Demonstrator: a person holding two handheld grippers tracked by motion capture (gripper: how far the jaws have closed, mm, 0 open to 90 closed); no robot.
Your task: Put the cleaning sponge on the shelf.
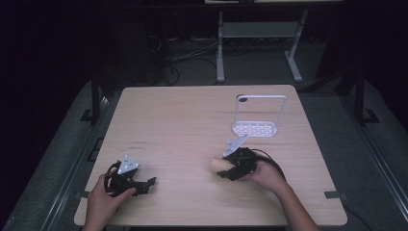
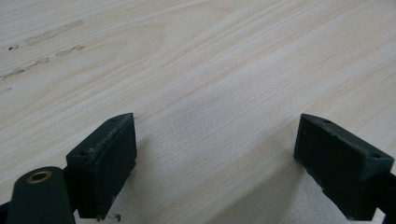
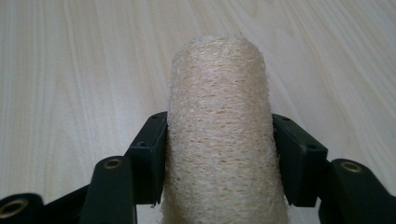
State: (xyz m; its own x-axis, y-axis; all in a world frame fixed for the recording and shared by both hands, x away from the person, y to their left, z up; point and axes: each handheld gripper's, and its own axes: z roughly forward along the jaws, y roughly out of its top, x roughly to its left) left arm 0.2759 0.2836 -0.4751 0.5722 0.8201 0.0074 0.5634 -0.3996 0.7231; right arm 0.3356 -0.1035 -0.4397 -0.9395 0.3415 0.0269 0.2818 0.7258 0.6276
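Across the middle of the scene lies the bench (image 1: 192,144), a pale wooden top with most of its surface bare, which leaves me room to work. Toward its far right corner stands a white rack (image 1: 256,117), an upright wire frame on a perforated base; I judge it the likely destination for what I carry, since it stands just beyond my right tongs. Near the front left corner my left tongs (image 1: 144,186) rest low over the wood, jaws spread wide with nothing between them, as the left gripper view (image 2: 215,154) confirms; I keep them parked out of the way. Right of centre, toward the front edge, my right tongs (image 1: 226,169) are closed about halfway on the loofah roll (image 3: 219,135), a fibrous beige cylinder. Both pads (image 3: 150,154) press its flanks near one end, so that the rounded free end (image 1: 217,164) projects forward, clear of the jaws, ready to be set down. Whether it touches the wood I cannot tell.
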